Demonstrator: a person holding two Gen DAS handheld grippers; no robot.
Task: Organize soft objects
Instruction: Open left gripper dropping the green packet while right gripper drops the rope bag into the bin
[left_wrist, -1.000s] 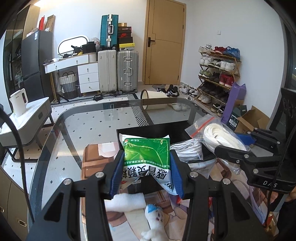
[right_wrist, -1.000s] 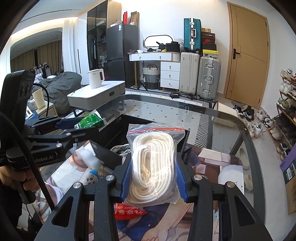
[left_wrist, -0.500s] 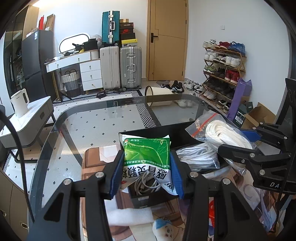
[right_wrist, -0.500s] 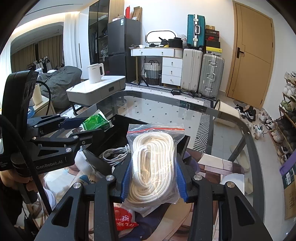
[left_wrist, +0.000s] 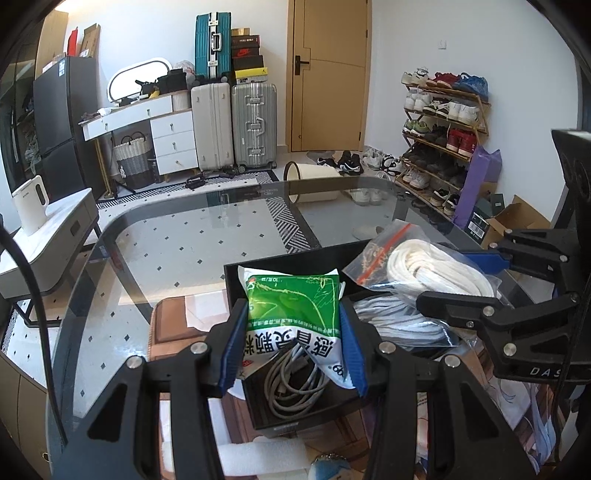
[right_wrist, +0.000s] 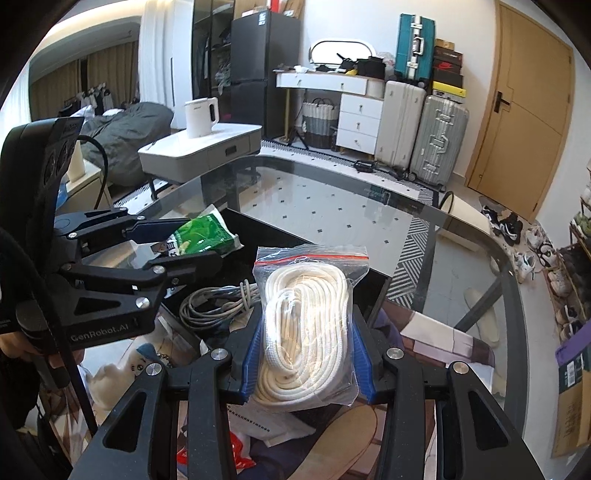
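Observation:
My left gripper (left_wrist: 293, 347) is shut on a green and white packet (left_wrist: 295, 314), held over the near left part of a black box (left_wrist: 280, 258). That packet (right_wrist: 201, 236) and the left gripper (right_wrist: 177, 243) also show at the left of the right wrist view. My right gripper (right_wrist: 306, 350) is shut on a clear zip bag of white rope (right_wrist: 306, 321), hanging above the box's (right_wrist: 295, 236) near right side. The rope bag (left_wrist: 424, 266) and right gripper (left_wrist: 458, 280) appear at the right of the left wrist view. Grey cables (left_wrist: 295, 384) lie coiled inside the box.
The box stands on a glass table (left_wrist: 184, 258) beside a brown mat (left_wrist: 170, 332). White foam (left_wrist: 266, 454) and a small plush toy (right_wrist: 110, 376) lie near the front edge. A red packet (right_wrist: 236, 454) and papers lie below the right gripper. A white side table (right_wrist: 207, 147) holds a kettle.
Both grippers have moved forward over the black box with their loads still held. The box now fills more of both views, and its grey cables have come into sight.

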